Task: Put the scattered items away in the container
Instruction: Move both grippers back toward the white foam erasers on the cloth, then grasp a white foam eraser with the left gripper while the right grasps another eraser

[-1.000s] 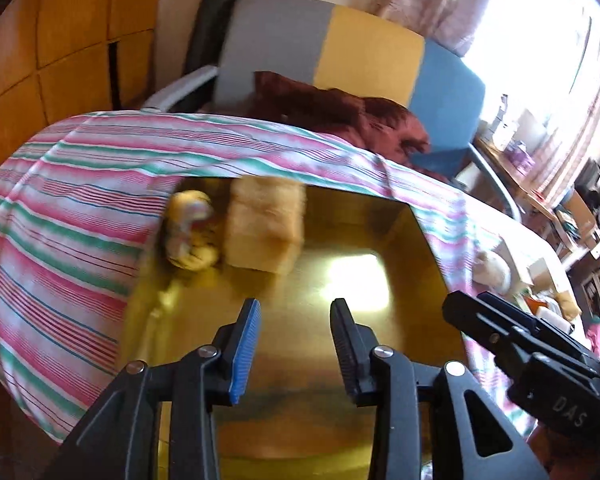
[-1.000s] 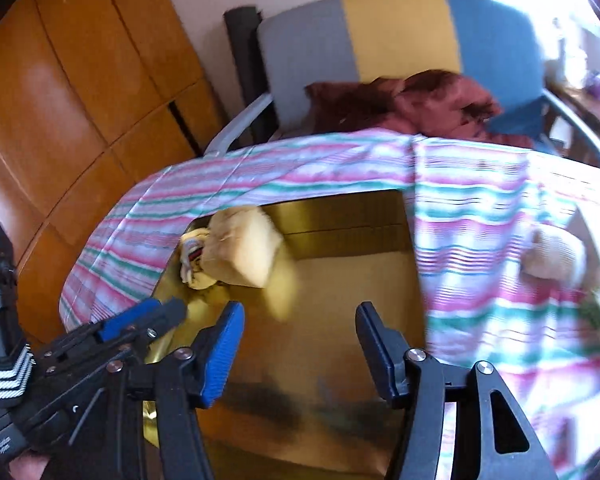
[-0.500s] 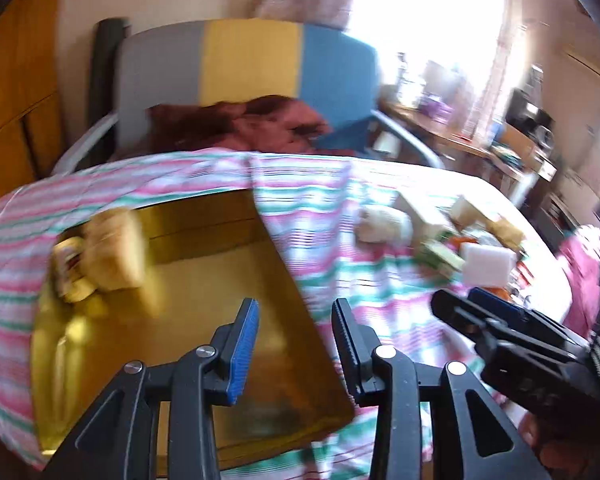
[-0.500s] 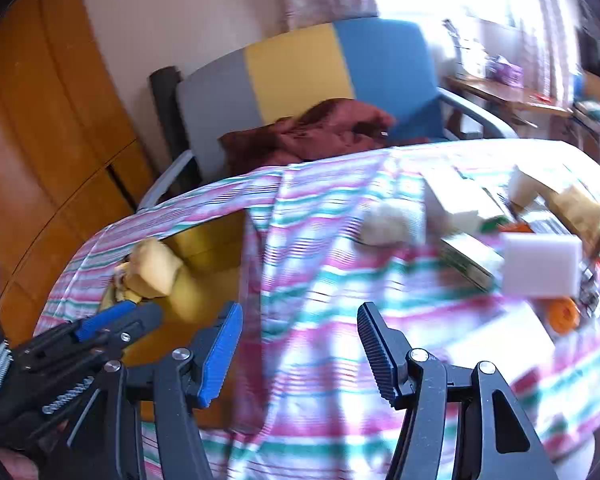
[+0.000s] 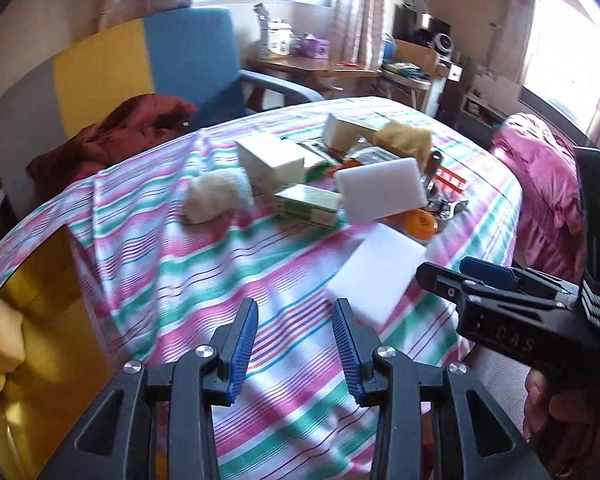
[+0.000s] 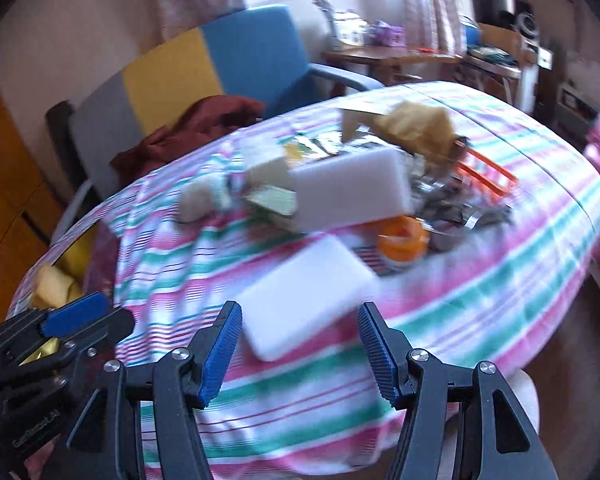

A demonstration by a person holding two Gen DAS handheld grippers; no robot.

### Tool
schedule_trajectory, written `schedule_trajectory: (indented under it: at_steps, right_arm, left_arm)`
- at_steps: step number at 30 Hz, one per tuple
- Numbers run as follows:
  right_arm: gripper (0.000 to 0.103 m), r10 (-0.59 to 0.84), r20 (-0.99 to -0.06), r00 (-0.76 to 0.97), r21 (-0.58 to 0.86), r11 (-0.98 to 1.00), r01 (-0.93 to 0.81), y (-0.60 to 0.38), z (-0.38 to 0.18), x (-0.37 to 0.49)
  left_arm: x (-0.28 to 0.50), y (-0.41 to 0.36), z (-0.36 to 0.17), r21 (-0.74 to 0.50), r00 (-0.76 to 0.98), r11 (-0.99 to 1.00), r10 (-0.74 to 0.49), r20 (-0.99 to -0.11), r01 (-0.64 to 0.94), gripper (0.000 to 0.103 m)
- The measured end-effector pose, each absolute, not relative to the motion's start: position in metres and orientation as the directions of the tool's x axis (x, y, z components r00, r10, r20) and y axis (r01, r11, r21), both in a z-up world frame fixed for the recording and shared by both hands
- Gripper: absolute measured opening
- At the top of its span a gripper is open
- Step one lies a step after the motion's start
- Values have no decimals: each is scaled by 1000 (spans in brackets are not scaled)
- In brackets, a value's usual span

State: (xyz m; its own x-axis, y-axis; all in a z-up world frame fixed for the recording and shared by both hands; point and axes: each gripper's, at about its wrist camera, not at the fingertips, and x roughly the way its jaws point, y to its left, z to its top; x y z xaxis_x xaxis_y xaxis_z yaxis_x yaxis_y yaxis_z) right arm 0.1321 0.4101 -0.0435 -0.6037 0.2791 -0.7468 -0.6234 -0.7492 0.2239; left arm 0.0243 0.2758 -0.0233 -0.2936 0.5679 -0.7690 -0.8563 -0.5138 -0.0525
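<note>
The scattered items sit in a loose heap toward the far right of the striped surface (image 5: 188, 264), and the gold container (image 5: 40, 364) lies at its left edge, partly under a fold of the cloth, with a yellow sponge (image 5: 0, 336) already inside against its wall. Between container and heap you have a broad stretch of bare cloth to travel over. The surface curves away close below both tools, so its near edge is right under your jaws.

Your left gripper (image 5: 296, 348) hovers low over the near cloth, level and pointing at the heap, jaws parted with nothing between them. Your right gripper (image 6: 300, 352) sits just beside it on the right, jaws spread wider and empty, aimed at the flat white foam block (image 6: 300, 292) lying alone nearest you. That block is thin, rectangular and soft-edged.

A second, thicker white foam block (image 5: 380, 190) leans up behind it against the heap. Beside this are a green-printed carton (image 5: 306, 204), a cream box (image 5: 270, 162), a rolled pale cloth (image 5: 216, 194), an orange tape roll (image 5: 418, 222), some shiny metal clips (image 5: 446, 204), an orange plastic rack (image 6: 484, 172) and a crumpled tan rag (image 5: 404, 138). Much of the right wrist view is blurred.
</note>
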Motion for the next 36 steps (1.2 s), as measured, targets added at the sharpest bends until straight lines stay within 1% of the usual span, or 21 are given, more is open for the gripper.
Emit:
schedule_trajectory:
  at_steps: [6, 9, 12, 18, 24, 26, 31, 36]
  right_arm:
    - [61, 311, -760, -570, 245, -675, -696, 441, -49, 153]
    - [61, 319, -765, -559, 243, -661, -710, 444, -49, 159]
    - [62, 320, -767, -556, 251, -648, -719, 448, -50, 164]
    - [62, 317, -773, -550, 263, -630, -731, 453, -52, 169]
    - [62, 312, -775, -549, 279, -611, -741, 459, -53, 175]
    - [63, 311, -774, -551, 284, -607, -742, 460, -53, 177]
    - [64, 301, -781, -547, 291, -599, -746, 462, -57, 177]
    - [64, 291, -789, -541, 292, -597, -748, 464, -62, 177]
  left_arm:
    - [30, 306, -31, -65, -207, -394, 608, -767, -917, 39]
    - [33, 318, -36, -109, -110, -305, 618, -778, -946, 39]
    - [34, 331, -43, -133, -56, -268, 597, -800, -954, 39]
    - [33, 353, -55, -98, -53, -241, 551, -833, -965, 40]
    - [24, 364, -61, -114, -27, -224, 546, -837, -968, 59]
    - [25, 368, -65, -120, -10, -209, 532, -847, -971, 62]
    - [34, 376, -75, -24, -69, -173, 509, -858, -985, 64]
    - [28, 373, -82, 0, -126, -237, 517, -846, -972, 63]
